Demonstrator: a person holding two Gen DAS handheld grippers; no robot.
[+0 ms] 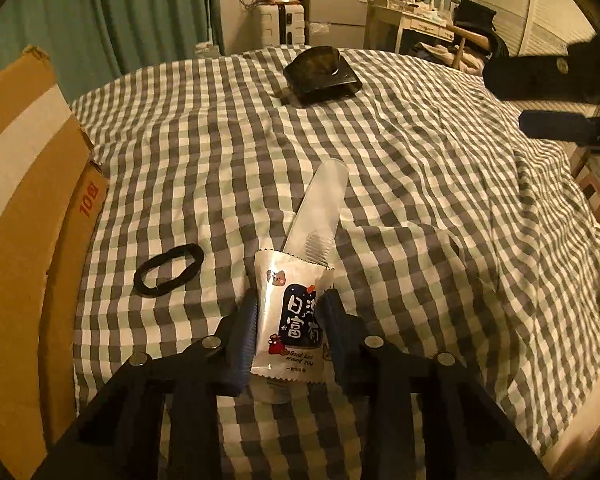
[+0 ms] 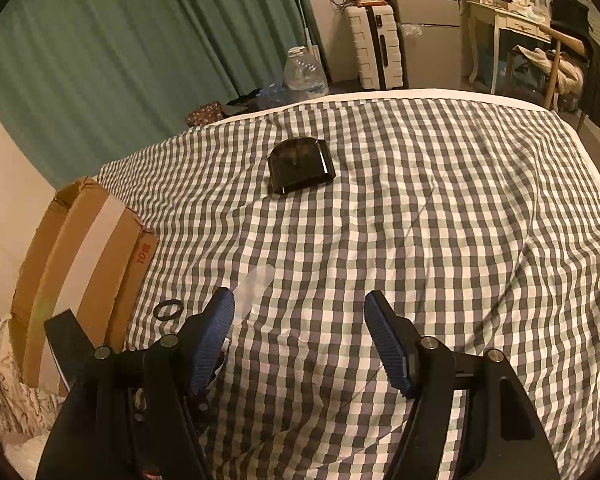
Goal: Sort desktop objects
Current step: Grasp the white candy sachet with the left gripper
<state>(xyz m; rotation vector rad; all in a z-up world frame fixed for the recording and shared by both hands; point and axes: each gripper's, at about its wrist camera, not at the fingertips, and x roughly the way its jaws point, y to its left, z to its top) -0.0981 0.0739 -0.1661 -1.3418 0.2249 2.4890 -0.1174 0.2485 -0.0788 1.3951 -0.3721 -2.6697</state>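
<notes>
My left gripper (image 1: 289, 330) is shut on a small white snack packet (image 1: 290, 316) with a dark blue label, low over the checked bedspread (image 1: 420, 200). The packet's far end overlaps a clear plastic comb (image 1: 320, 208) that lies just beyond the fingers. A black hair tie (image 1: 168, 268) rests to the left of the packet. My right gripper (image 2: 300, 320) hangs open above bare cloth with nothing between its fingers. In the right wrist view the comb (image 2: 254, 284) and hair tie (image 2: 168, 309) show beside its left finger.
An open cardboard box (image 1: 24, 200) stands at the bed's left edge (image 2: 84, 260). A dark glossy tray (image 1: 322, 74) sits far back on the bedspread (image 2: 300, 166). Beyond the bed are a suitcase (image 2: 376, 46), a small fridge and a dressing table.
</notes>
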